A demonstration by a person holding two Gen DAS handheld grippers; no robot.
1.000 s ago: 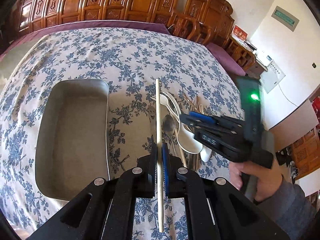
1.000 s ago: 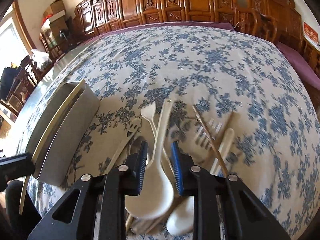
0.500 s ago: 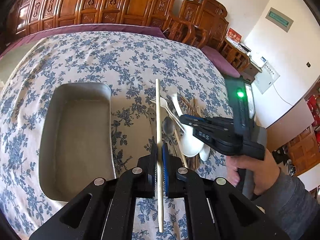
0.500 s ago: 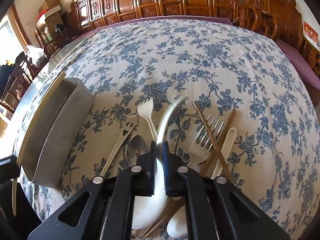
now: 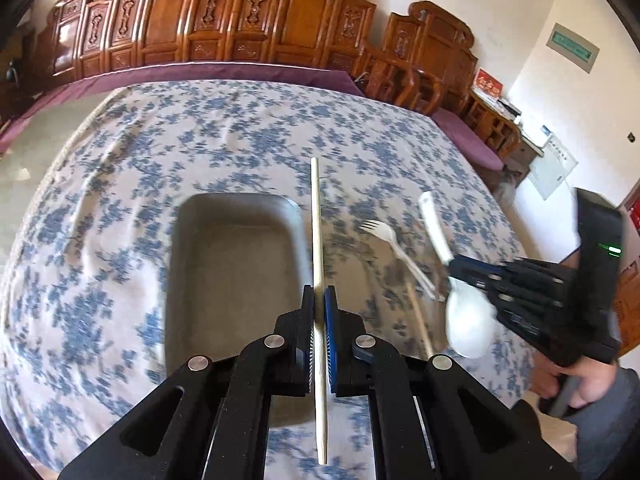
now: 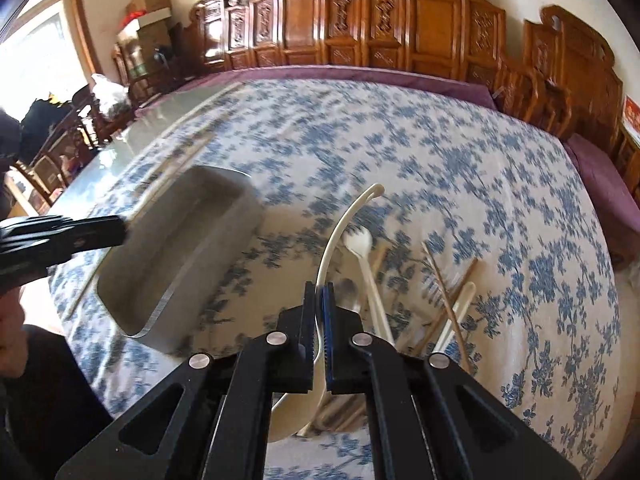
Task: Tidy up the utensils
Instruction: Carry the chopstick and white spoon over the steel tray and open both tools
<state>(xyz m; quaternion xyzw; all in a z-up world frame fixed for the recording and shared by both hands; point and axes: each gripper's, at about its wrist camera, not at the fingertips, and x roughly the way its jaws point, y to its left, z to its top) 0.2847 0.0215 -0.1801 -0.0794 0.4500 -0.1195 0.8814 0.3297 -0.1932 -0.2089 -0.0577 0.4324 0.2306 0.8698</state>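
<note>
- The left gripper [image 5: 319, 312] is pinched tight on a pale chopstick [image 5: 317, 240], which runs straight out ahead between the jaws, beside the right wall of the grey tray [image 5: 236, 208].
- The right gripper [image 6: 319, 308] is clamped on the handle of a white spoon [image 6: 340, 232]; its bowl hangs below the jaws.
- A white fork [image 6: 362, 256], brown chopsticks [image 6: 444, 288] and another spoon [image 6: 460, 300] lie on the floral tablecloth [image 6: 460, 168] to the right.

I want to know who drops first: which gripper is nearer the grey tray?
Left. The left gripper, shut on a chopstick, hangs at the grey tray's right rim. The right gripper, shut on a white spoon, is farther right, over the utensil pile.
</note>
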